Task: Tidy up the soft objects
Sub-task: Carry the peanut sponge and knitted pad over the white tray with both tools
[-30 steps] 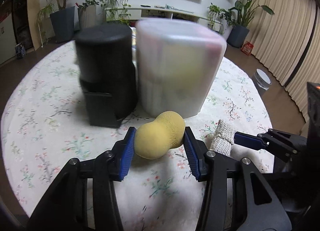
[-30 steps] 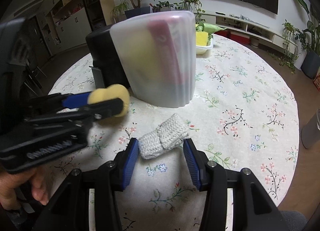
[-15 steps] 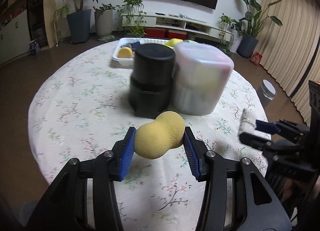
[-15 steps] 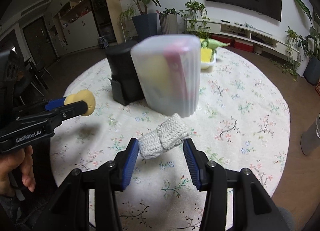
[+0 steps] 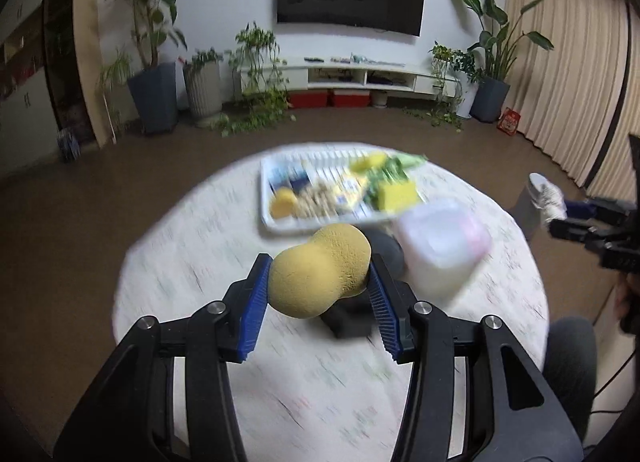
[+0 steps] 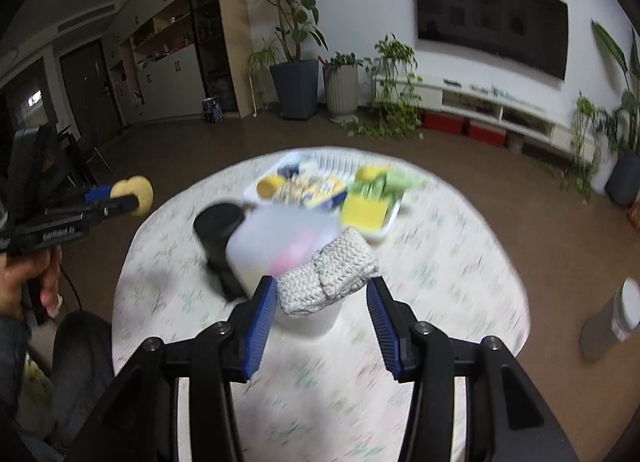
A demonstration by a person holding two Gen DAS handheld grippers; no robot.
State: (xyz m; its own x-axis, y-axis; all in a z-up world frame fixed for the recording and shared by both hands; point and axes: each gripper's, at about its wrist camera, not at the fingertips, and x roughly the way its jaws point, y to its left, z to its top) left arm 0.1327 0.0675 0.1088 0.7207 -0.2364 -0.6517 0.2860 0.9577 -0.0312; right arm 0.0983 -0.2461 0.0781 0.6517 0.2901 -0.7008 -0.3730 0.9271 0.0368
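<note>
A yellow peanut-shaped sponge is pinched between the blue pads of my left gripper, high above the round floral table. My right gripper is shut on a folded white knitted cloth, also well above the table. In the left wrist view, the right gripper shows at the right edge with the cloth. From the right wrist, the left gripper and its sponge appear at the left. Below stand a translucent container and a black container, side by side.
A white tray of sponges and soft items lies at the table's far side. A grey bin stands on the floor to the right. A person's hand holds the left gripper. Plants and a TV cabinet line the far wall.
Both grippers have risen far above the table, each keeping its object. The containers now lie well below, and the tray behind them has come into view.
</note>
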